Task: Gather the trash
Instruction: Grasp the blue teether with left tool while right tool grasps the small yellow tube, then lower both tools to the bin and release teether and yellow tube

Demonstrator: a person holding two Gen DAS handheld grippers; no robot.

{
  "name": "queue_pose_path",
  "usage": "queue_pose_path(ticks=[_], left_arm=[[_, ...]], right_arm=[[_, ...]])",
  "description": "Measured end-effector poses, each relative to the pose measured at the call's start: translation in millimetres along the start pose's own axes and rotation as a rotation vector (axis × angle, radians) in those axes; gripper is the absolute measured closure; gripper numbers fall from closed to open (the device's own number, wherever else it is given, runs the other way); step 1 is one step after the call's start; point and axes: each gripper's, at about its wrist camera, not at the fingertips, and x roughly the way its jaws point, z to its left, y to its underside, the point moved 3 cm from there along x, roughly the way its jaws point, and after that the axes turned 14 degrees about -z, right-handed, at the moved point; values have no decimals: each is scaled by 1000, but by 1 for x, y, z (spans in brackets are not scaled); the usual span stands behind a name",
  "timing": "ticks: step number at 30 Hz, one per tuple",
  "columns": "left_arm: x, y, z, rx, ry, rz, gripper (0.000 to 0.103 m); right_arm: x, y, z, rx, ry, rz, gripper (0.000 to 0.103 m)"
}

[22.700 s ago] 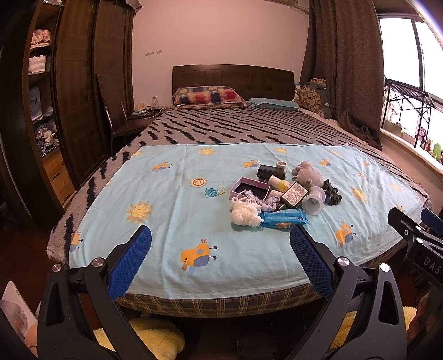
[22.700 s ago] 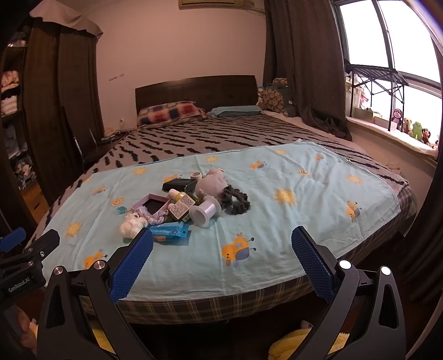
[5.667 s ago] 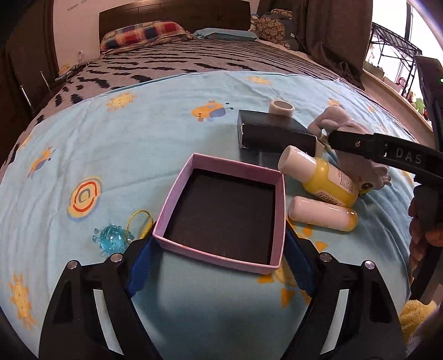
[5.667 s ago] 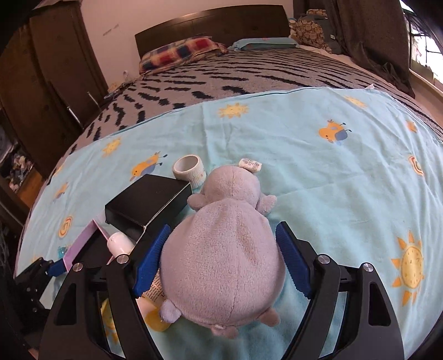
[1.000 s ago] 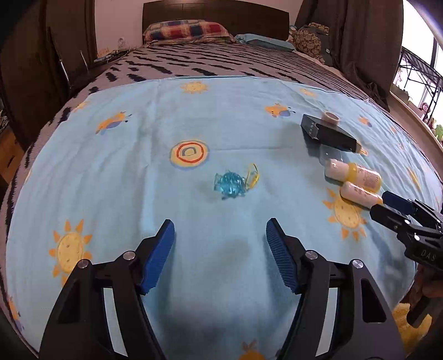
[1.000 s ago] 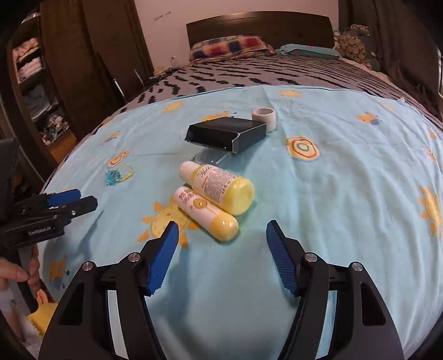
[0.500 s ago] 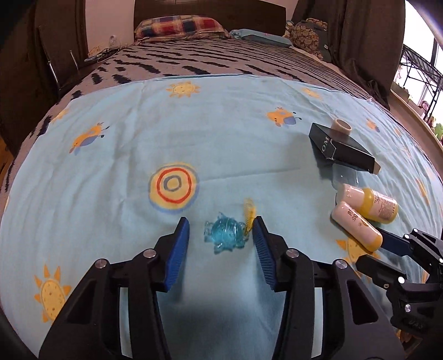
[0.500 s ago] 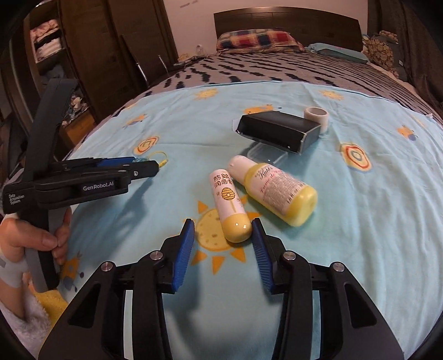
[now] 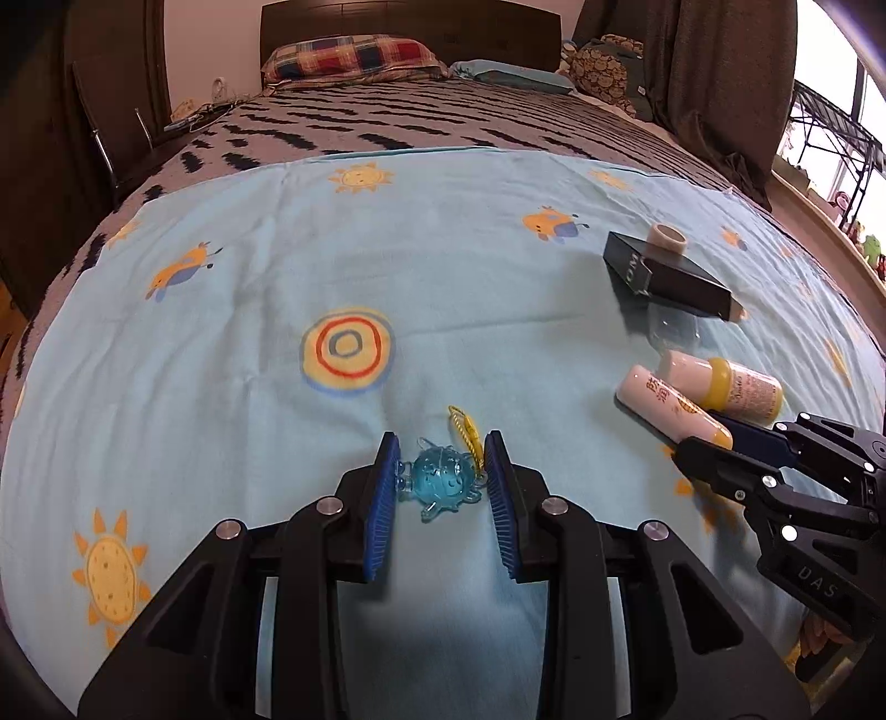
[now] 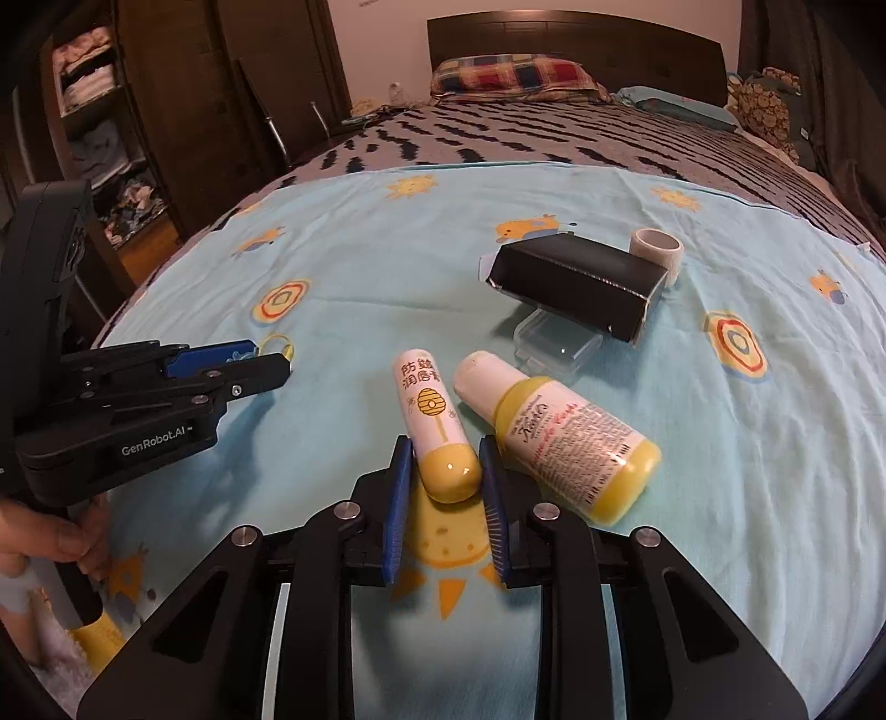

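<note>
Collection is judged unfinished: the left gripper [image 9: 441, 483], narrowly open, is being set astride the translucent blue turtle-shaped charm [image 9: 441, 483], and the right gripper [image 10: 444, 483], likewise narrowly parted, astride the small white-and-yellow lip-balm tube [image 10: 434, 425], neither visibly clamped, while the larger yellow lotion bottle [image 10: 559, 437], black cardboard box [image 10: 578, 282], clear plastic case [image 10: 556, 344] and white tape roll [image 10: 656, 246] are lying uncollected on the light-blue printed sheet [image 10: 720, 498].

Both wrist views low, close over bed [image 9: 443, 266], facing headboard [image 9: 410, 22]; shared: yellow bottles [image 10: 576, 437], black box [image 9: 664, 274].

A home bedroom is showing here: a wide bed [image 9: 443, 127] with a dark wooden headboard [image 9: 410, 22] is carrying a plaid pillow [image 9: 354, 58] near its head edge, while what seems to be an open wardrobe [image 10: 105, 111] is holding folded clothes.
</note>
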Motion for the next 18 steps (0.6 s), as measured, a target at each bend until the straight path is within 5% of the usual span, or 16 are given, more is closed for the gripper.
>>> queue_pose_path(ticks=[18], left_arm=[[-108, 55, -80, 37, 132, -34, 73]], right_arm=[[-128, 46, -3, 20, 27, -94, 81]])
